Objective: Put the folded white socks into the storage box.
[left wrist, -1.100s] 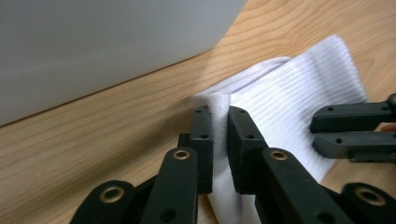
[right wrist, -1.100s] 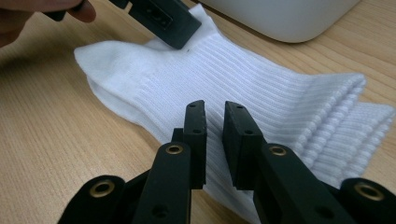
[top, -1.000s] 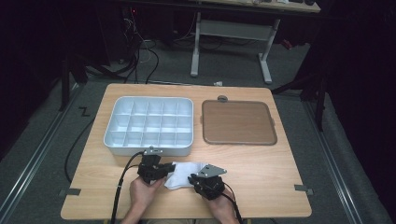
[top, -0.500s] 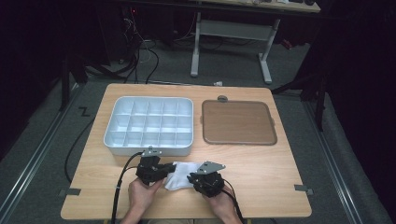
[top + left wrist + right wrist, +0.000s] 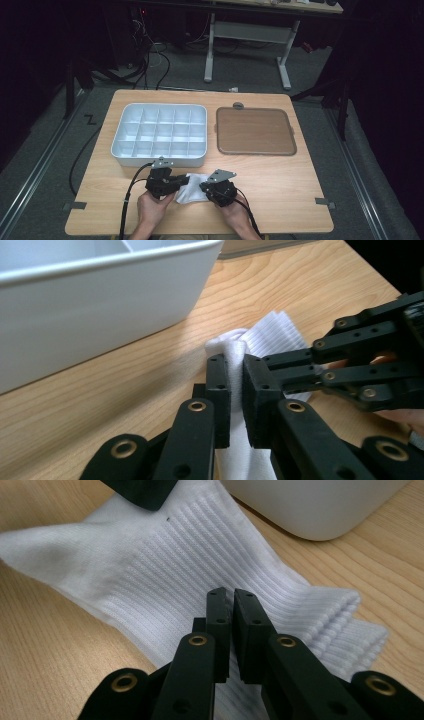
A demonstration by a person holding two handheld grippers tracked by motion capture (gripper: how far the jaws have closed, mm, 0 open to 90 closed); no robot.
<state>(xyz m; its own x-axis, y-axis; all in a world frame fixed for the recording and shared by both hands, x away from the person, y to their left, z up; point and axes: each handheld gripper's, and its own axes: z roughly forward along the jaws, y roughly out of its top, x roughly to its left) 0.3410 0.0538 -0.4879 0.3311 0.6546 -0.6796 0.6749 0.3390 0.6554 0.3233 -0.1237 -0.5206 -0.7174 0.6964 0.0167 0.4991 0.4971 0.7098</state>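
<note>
Looking down in high view, wooden table (image 5: 280, 175) stood on grey floor in dark room w/ cables behind; white sock (image 5: 194, 187) lay near front edge btwn left gripper (image 5: 176, 182) & right gripper (image 5: 210, 189), below white divided tray (image 5: 159, 134) & brown mat (image 5: 254, 131). Left gripper view: jaws clamped on bunched sock (image 5: 235, 352), fabric below cut off by frame. Right gripper view: jaws had just closed, pinching ribbed sock (image 5: 165, 560), pads' contact hard to make out; tray corner (image 5: 310, 505) cut off.

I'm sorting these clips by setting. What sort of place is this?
Probably a lab or workshop: a wooden table in a dark room, cables on the floor behind it and a metal desk frame. A compartment tray and a sock lie ready.
</note>
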